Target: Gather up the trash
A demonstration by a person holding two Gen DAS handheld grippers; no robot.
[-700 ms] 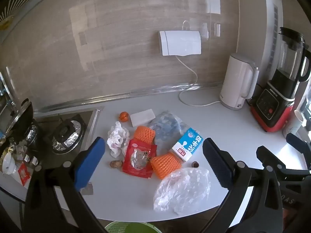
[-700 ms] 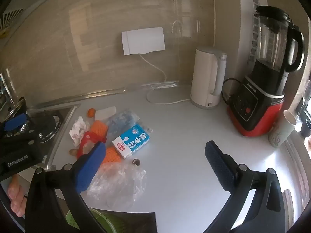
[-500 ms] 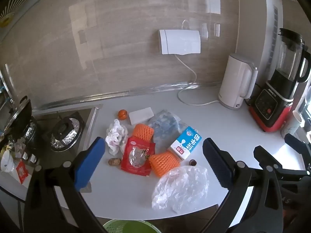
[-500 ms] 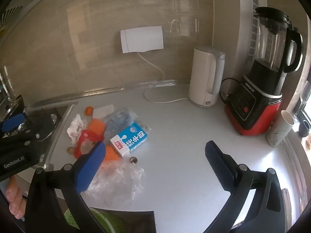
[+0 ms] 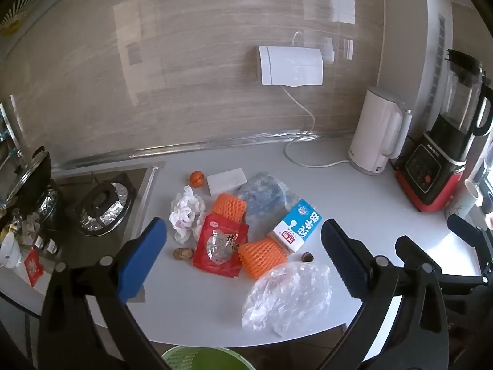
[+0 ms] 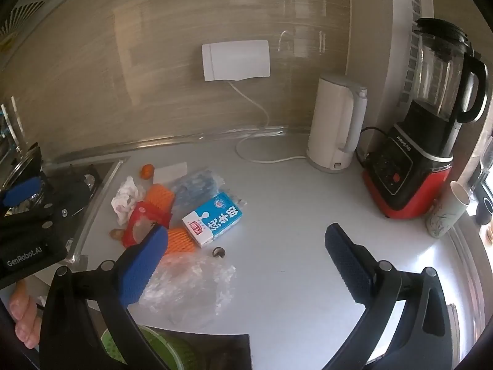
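Note:
Trash lies in a pile on the white counter (image 5: 354,191): a blue-white milk carton (image 5: 295,225) (image 6: 212,219), a red snack packet (image 5: 221,244) (image 6: 140,220), two orange foam nets (image 5: 262,256) (image 5: 229,207), a crumpled tissue (image 5: 185,212) (image 6: 126,199), a clear plastic bag (image 5: 286,296) (image 6: 188,286), a bluish bag (image 5: 265,195), a white card (image 5: 226,180), a small orange fruit (image 5: 197,178) and a bottle cap (image 5: 307,257) (image 6: 218,252). My left gripper (image 5: 243,256) is open and empty above the pile. My right gripper (image 6: 246,262) is open and empty over bare counter right of the pile.
A green bin (image 5: 206,359) (image 6: 160,351) stands below the counter's front edge. A gas hob (image 5: 101,203) is at the left. A white kettle (image 5: 379,132) (image 6: 339,126), its cable, a red-black blender (image 6: 428,141) and a cup (image 6: 446,212) stand at the right.
Both grippers have drifted slightly; the pile sits a little higher and further left in each view. Both stay open and empty. Nothing on the counter has moved.

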